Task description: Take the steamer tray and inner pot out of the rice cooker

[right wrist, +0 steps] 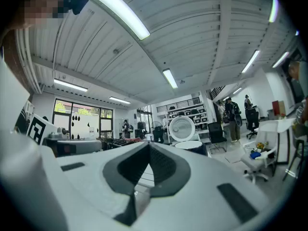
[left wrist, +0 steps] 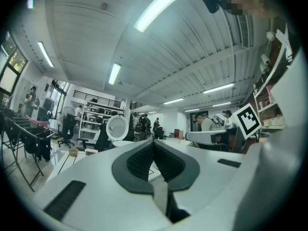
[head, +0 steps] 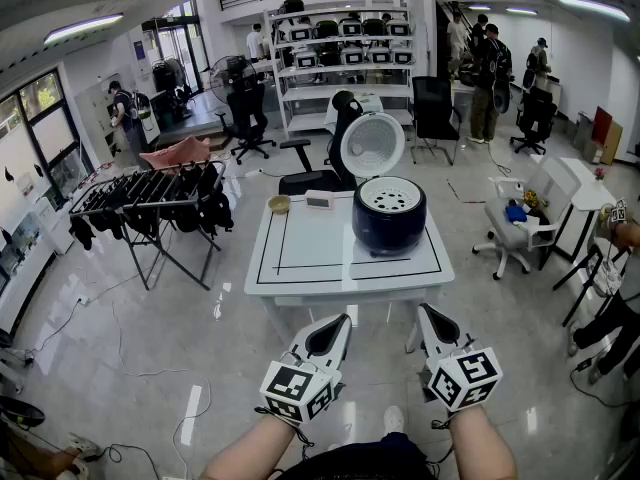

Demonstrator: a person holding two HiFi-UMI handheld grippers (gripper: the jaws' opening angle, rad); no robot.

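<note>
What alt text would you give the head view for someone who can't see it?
A dark rice cooker stands open on a white table, its lid raised and a white steamer tray in its top. Nearer the viewer, the left gripper and right gripper, both shut and empty, point toward it.

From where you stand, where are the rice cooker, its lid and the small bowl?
rice cooker [head: 388, 233]: head view, dark outer wall.
lid [head: 372, 146]: head view, white inner face.
small bowl [head: 279, 204]: head view, its middle.
</note>
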